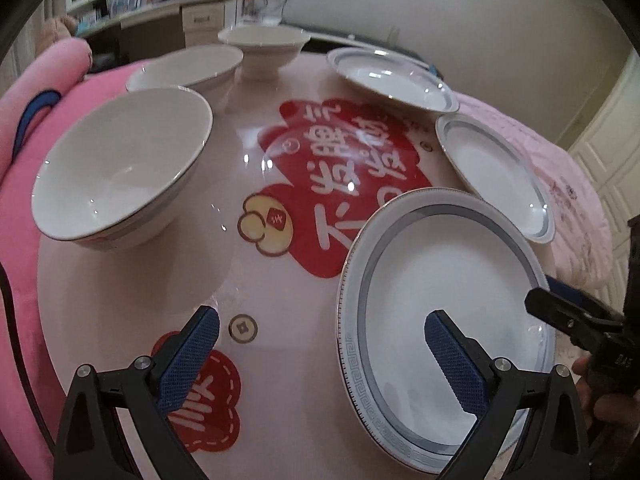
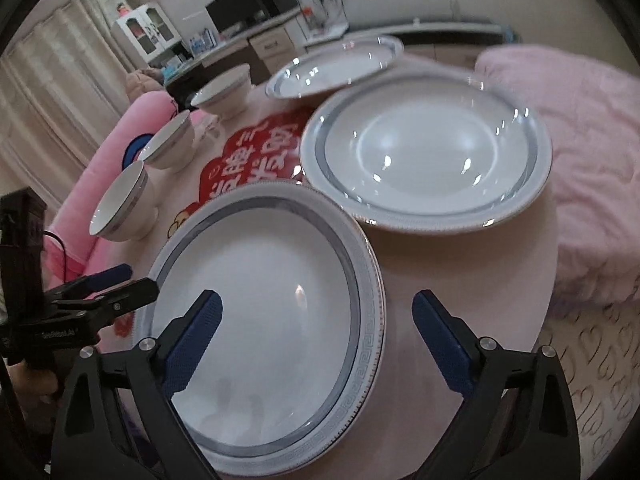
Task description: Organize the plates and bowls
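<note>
Left gripper (image 1: 322, 354) and right gripper (image 2: 316, 338), fingers spread, straddling nearest grey-banded white ceramic plate (image 2: 260, 312) rim; glossy glaze risking slipping.

Left gripper (image 1: 322, 344) jaws spread wide; right gripper (image 2: 318, 320) likewise, empty

Three plates are lying in a line down the counter (image 1: 304, 304): the nearest plate (image 1: 444, 312) at five o'clock, the middle plate (image 1: 496, 176) at two, the far plate (image 1: 392, 76) at one. Three bowls are sitting opposite: near bowl (image 1: 120, 168) at ten, middle bowl (image 1: 188, 70) at eleven, far bowl (image 1: 264, 46) at twelve.
</note>
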A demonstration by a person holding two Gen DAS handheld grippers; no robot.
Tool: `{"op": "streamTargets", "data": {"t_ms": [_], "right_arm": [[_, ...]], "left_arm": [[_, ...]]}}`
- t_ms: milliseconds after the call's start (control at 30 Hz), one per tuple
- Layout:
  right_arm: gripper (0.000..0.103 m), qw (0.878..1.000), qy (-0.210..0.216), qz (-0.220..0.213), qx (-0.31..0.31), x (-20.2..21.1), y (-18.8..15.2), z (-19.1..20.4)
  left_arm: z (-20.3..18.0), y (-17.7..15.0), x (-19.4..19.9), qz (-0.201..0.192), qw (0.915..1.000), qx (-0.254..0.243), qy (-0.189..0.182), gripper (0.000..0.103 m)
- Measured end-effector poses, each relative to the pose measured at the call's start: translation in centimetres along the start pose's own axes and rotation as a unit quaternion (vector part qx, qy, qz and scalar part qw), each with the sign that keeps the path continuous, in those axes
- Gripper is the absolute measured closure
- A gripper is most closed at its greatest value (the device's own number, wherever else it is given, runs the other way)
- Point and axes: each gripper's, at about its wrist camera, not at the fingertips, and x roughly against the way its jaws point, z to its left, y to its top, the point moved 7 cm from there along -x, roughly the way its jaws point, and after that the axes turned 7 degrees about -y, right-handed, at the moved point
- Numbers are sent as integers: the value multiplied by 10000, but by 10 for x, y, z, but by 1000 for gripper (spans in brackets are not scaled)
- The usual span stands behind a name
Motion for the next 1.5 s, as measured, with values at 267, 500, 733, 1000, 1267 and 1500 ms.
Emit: {"op": "streamTargets", "data": {"t_ms": [267, 500, 733, 1000, 1267, 1500], "right_arm": [[11, 9972, 173, 511, -521, 2, 6, -13], [31, 9924, 289, 920, -758, -6, 7, -15], [50, 9880, 701, 1051, -884, -11, 3, -14], [76, 9801, 1036, 1121, -1267, -11, -1, -29], [81, 9787, 1017, 1213, -1308, -9, -1, -33], [82, 9799, 806, 1183, -1393, -6, -3, -34]], "left_arm": [[2, 28, -12, 447, 9973, 385, -435, 11], [3, 35, -23, 681, 9937, 500, -731, 21], [5, 31, -45, 970, 9852, 707, -1220, 33], [-7, 29, -60, 1220, 9770, 486, -1681, 58], [3, 31, -65, 1424, 9677, 651, -1973, 71], [6, 31, -65, 1503, 9693, 511, -1879, 89]]}}
